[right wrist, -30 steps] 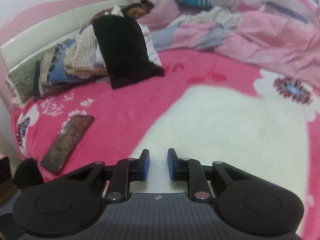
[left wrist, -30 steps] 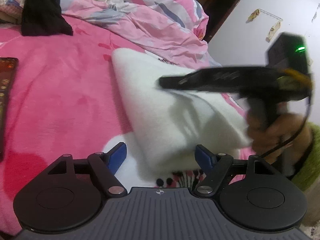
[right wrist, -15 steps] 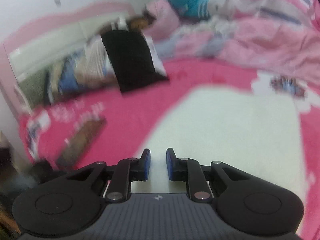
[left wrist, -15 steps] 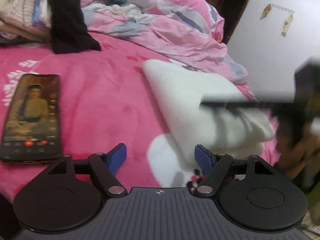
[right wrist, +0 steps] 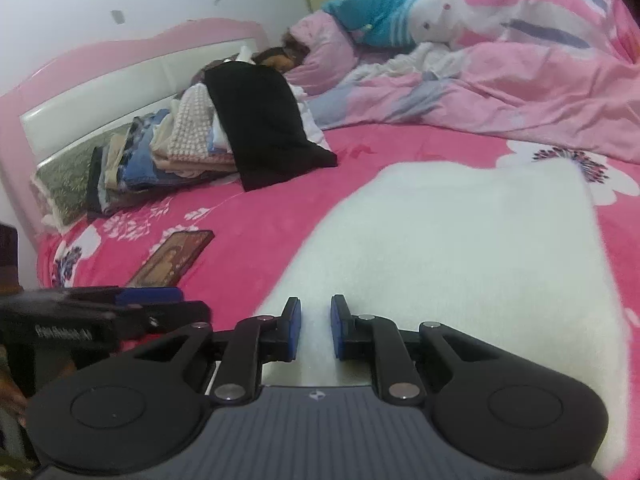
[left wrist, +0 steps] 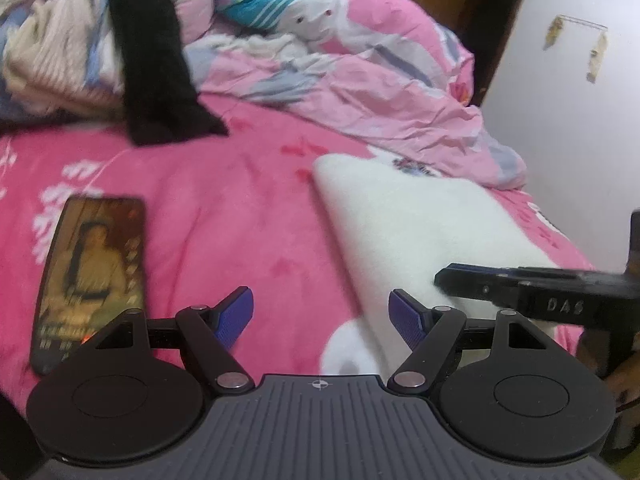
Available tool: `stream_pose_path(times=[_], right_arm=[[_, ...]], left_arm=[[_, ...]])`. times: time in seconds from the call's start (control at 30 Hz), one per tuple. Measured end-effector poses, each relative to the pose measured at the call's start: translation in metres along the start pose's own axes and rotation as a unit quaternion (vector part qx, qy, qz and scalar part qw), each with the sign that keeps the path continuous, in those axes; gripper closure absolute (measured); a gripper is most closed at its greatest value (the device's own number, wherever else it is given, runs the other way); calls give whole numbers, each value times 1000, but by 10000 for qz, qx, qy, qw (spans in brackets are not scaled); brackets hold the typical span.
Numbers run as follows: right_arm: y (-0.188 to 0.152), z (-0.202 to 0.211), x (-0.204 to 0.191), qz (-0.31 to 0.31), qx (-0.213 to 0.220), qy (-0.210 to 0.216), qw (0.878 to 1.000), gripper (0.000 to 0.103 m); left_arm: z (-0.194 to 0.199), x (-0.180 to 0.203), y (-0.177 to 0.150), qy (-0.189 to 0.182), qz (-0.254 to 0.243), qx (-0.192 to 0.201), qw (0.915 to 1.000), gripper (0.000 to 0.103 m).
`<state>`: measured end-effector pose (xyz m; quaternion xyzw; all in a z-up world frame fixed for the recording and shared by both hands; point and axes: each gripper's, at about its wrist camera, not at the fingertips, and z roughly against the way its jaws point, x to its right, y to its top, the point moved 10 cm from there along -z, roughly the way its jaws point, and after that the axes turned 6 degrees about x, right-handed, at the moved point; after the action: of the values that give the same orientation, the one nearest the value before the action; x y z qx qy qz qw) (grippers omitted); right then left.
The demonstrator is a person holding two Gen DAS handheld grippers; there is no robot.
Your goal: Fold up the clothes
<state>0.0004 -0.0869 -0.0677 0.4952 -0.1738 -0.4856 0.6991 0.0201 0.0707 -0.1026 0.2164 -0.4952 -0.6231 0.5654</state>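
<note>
A white fleecy garment (left wrist: 420, 224) lies folded flat on the pink bedspread (left wrist: 224, 208); in the right wrist view it (right wrist: 460, 240) fills the middle. My left gripper (left wrist: 320, 316) hovers open over the bedspread just left of the garment's near edge, nothing between its blue pads. My right gripper (right wrist: 316, 328) sits at the garment's near edge, jaws almost together, with white fabric filling the narrow gap between the pads. From the left wrist view the right gripper (left wrist: 440, 280) reaches in from the right onto the garment's near corner.
A phone (left wrist: 90, 276) with a lit screen lies on the bedspread to the left. A stack of folded clothes (right wrist: 180, 148) topped by a black garment (right wrist: 268, 120) leans on the headboard (right wrist: 100, 80). A crumpled pink quilt (left wrist: 360, 80) and plush toy (left wrist: 260, 4) crowd the far side.
My left gripper has drawn back and up from the garment, bringing the phone into view. My right gripper has slid from the garment's middle to its near right corner.
</note>
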Motion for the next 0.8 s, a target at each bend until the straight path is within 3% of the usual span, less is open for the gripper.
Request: stream_pose_path(times=[0.23,0.43,0.53,0.6,0.8], right_arm=[[-24,1,-5,577,50,-193,9981,88],[-12,45,7,405,303,-517,9974,87],[-36,45,31,378,56,-886,9953,88],[-50,43,44,198,73,-866,9960,89],[-37,69,34,230,279,-906,9952,89]], left_arm=[[-3,16,0,-87,-318,-14,9995,28],[-11,42,-5,-334,-682,-82,9971,28],[-22,47,-19,-275,-944,-355,9945,27],[-25,47,-24,-263,-963,-458,9939,26],[-15,48,-6,-385,-864,-430,9946,27]])
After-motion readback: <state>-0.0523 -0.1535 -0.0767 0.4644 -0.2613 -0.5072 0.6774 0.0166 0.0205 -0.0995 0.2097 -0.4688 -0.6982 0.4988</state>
